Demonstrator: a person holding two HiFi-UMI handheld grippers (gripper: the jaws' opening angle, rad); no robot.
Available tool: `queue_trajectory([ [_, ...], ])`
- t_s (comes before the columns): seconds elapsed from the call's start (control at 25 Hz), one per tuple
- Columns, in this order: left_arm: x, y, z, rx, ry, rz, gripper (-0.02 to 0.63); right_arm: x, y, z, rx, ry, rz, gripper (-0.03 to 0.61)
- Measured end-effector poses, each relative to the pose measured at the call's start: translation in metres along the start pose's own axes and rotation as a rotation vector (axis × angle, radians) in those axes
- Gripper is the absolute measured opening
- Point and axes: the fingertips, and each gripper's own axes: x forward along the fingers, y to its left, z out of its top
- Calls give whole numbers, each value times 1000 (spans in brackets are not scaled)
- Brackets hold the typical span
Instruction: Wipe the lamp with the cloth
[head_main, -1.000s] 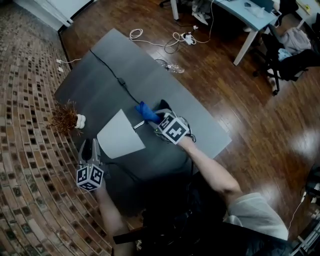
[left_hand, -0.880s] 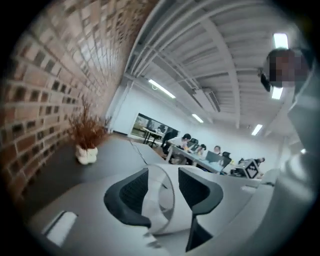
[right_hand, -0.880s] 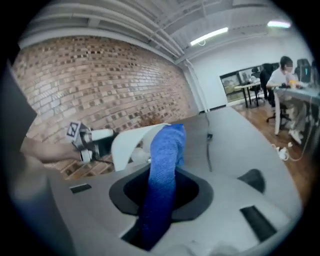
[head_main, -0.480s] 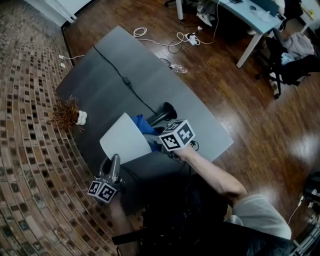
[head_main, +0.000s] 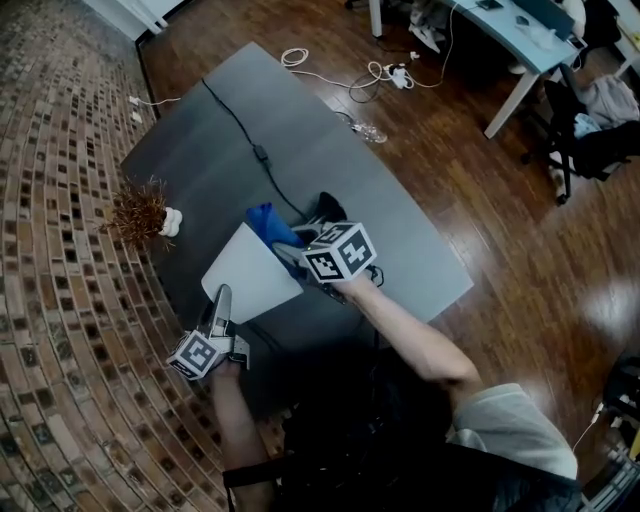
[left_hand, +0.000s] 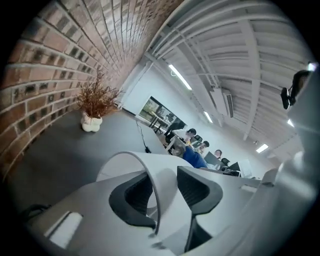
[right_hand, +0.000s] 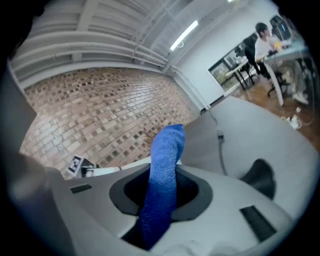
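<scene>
Now that the left claw (head_main: 219, 300) has dropped in at the 7 o'clock edge of the white cone-shaped lampshade (head_main: 250, 275), its jaws have just been widening. They stand apart astride the thin rim, not yet pinching it. I judge this a bracing hold being set up to steady the lamp. At the shade's 1 o'clock, the right claw (head_main: 292, 252) is clamped tight on the blue woven cloth (head_main: 266, 224). That cloth has travelled from the stem to the shade's narrow end, so wiping there looks under way. Beyond, at 2 o'clock, the lamp's round black base (head_main: 330, 210) sits on the grey surface (head_main: 200, 140). A dried brown plant (head_main: 135, 208) stands at 10 o'clock.
</scene>
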Motion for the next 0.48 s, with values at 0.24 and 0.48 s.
queue_trajectory([
  [0.24,20,19,26,17,-8,61,171,-7,-52,-10,-16,42,-105,83],
  [0.48,27,25,34,5,-1,57,170,59,-32,-35,-143,146,4,83],
])
